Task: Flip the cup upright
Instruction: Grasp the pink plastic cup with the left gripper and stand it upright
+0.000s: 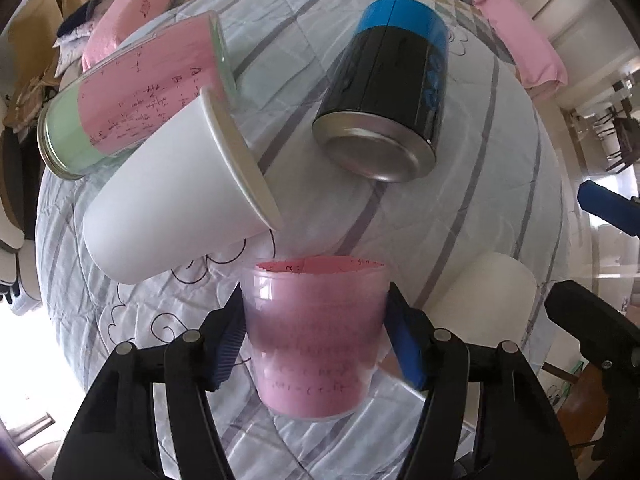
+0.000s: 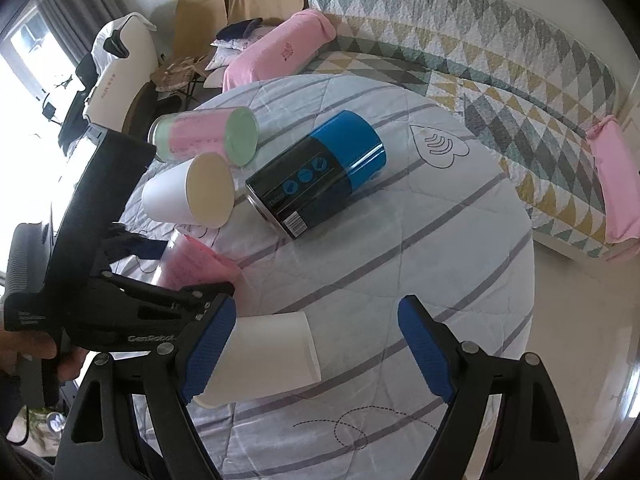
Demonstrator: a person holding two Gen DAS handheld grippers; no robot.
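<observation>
- Left wrist view: your left gripper (image 1: 314,340) clamps the pink cup (image 1: 316,336) by its side walls, a pad on each flank, so a turn of your wrist tips it. Its mouth points away from the camera, toward the white cup (image 1: 176,196) and the can (image 1: 388,108).
- Right wrist view: your right gripper (image 2: 318,354) is wide and holds nothing, over a paper cup (image 2: 276,356) lying on the quilt (image 2: 440,240). The pink cup (image 2: 192,266) sits at the left, long axis tilted, neither flat nor upright yet, I judge.
</observation>
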